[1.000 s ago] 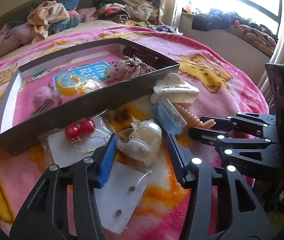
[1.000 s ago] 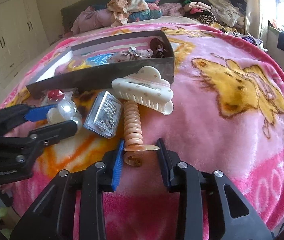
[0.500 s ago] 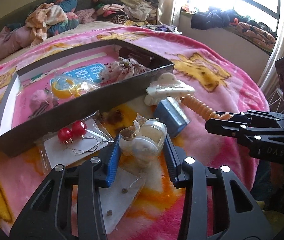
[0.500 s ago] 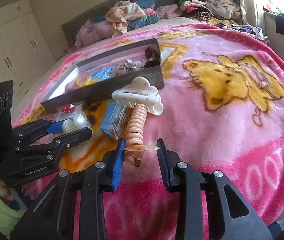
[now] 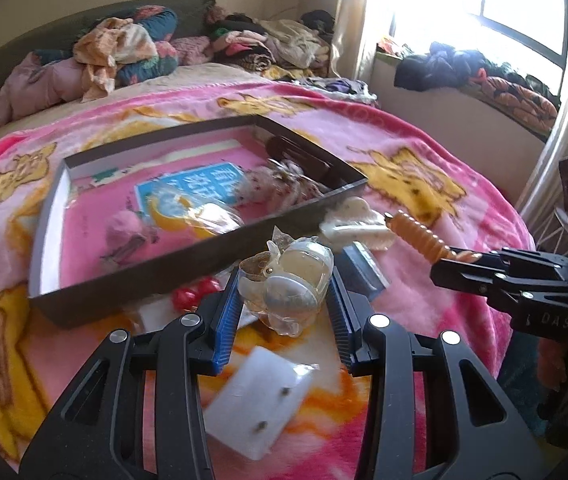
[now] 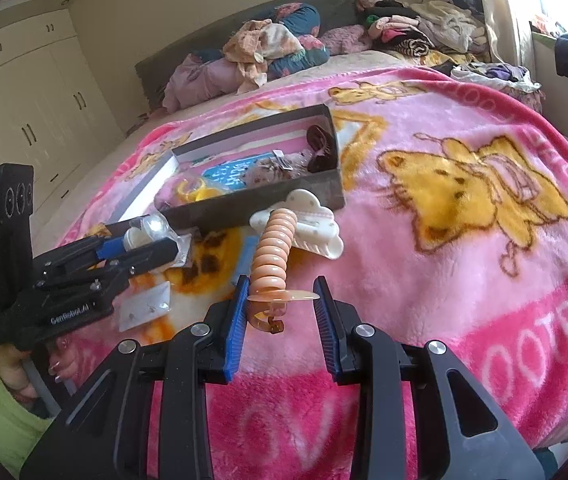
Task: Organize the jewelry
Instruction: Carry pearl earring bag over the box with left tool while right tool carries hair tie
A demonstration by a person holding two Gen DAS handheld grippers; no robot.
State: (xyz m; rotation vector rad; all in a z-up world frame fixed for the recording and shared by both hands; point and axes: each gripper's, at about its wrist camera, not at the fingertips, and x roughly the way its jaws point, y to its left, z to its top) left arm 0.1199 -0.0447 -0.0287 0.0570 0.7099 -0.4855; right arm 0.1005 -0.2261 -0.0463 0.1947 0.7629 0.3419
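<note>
My left gripper [image 5: 284,300] is shut on a clear plastic packet with pale round jewelry [image 5: 287,280] and holds it above the blanket, just in front of the dark tray [image 5: 188,258]. My right gripper [image 6: 280,304] is shut on the end of a peach ribbed hair clip [image 6: 274,256], lifted off the bed; the clip also shows in the left wrist view [image 5: 419,238]. The tray [image 6: 252,210] holds a yellow item, a floral scrunchie and a brown clip.
On the pink blanket lie a cream claw clip [image 5: 353,226], a blue box [image 5: 363,274], red ball earrings [image 5: 196,294] on a card and a white earring card [image 5: 260,396]. Piled clothes lie at the bed's head. A windowsill is at right.
Both grippers have risen from the bed with their items: the left closed on the clear packet and lifted it, and the right lifted the peach clip off the blanket.
</note>
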